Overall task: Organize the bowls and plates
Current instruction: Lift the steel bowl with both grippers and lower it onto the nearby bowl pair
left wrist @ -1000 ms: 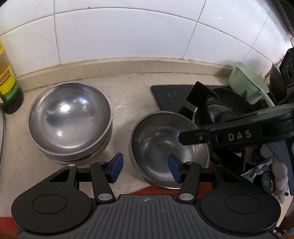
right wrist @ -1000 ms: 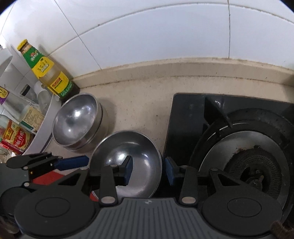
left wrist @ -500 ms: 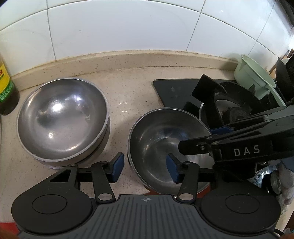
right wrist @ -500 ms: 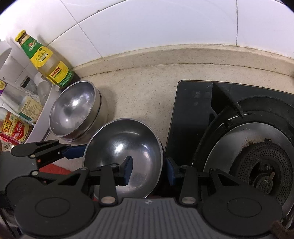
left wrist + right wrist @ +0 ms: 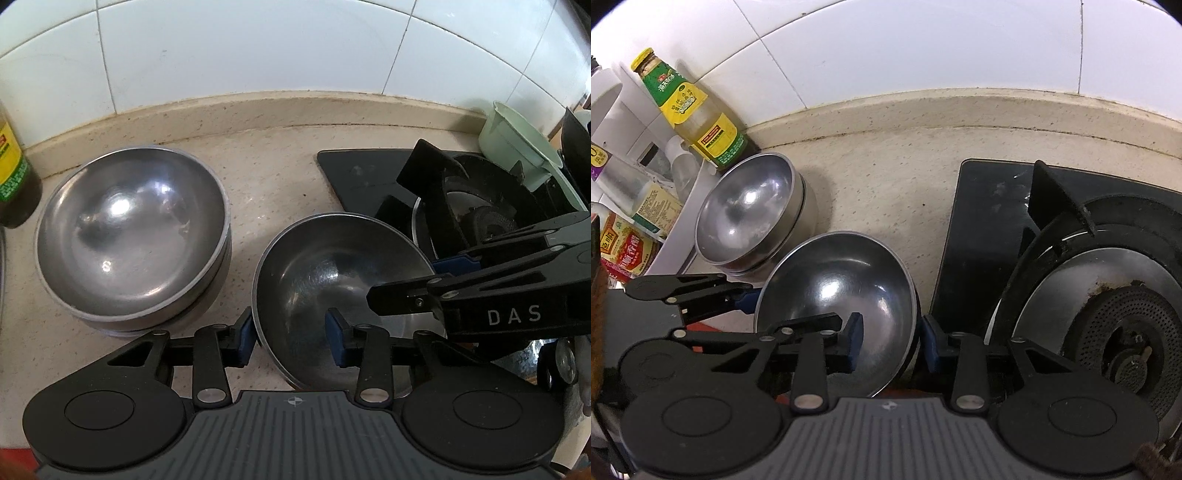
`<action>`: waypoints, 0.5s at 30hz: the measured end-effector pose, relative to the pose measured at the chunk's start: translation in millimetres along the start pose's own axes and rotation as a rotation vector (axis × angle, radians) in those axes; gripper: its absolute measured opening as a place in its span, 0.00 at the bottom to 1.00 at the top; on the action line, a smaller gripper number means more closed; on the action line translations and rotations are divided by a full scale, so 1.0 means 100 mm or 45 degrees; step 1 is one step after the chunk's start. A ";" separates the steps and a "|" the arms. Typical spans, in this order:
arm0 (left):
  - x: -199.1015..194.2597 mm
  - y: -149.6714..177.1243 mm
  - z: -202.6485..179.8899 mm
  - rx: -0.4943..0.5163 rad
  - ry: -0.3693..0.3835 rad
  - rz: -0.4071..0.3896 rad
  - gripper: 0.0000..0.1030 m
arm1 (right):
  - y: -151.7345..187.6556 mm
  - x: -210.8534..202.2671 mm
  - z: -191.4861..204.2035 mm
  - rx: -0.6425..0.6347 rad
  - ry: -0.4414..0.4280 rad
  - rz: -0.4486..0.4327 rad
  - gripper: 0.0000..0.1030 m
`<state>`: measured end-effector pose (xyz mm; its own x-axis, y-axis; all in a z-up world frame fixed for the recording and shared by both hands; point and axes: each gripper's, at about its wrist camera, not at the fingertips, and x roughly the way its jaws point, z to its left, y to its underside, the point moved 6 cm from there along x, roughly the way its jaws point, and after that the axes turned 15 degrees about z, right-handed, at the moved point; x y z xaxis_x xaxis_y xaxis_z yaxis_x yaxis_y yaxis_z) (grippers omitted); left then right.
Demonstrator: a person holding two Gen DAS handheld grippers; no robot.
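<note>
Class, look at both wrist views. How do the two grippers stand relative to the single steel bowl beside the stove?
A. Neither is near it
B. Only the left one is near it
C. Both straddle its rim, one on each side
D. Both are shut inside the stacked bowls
C: the left gripper and the right gripper each have one finger inside and one outside the rim of the single bowl.

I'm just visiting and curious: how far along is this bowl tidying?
Done: steel bowls already sit nested in a stack by the oil bottle. In hand: both grippers, left and right, straddle opposite rims of the single steel bowl beside the stove, jaws open, not yet clamped. Left: gripping it and nesting it on the stack.
</note>
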<state>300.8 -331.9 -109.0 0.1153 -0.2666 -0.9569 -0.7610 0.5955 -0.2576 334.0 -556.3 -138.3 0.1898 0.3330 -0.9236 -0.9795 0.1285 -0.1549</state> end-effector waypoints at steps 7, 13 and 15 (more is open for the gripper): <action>-0.15 0.04 -0.03 0.012 -0.008 -0.037 0.47 | 0.04 -0.02 0.03 0.012 -0.030 0.006 0.30; -0.25 0.03 -0.04 0.018 -0.018 -0.067 0.48 | 0.06 -0.18 0.12 -0.015 -0.032 -0.033 0.29; -0.23 0.05 -0.04 0.023 -0.024 -0.065 0.49 | 0.06 -0.19 0.12 -0.008 -0.037 -0.035 0.29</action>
<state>292.2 -326.0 -87.9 0.1657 -0.2830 -0.9447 -0.7419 0.5953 -0.3085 324.7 -550.5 -117.1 0.2188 0.3564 -0.9084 -0.9742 0.1324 -0.1827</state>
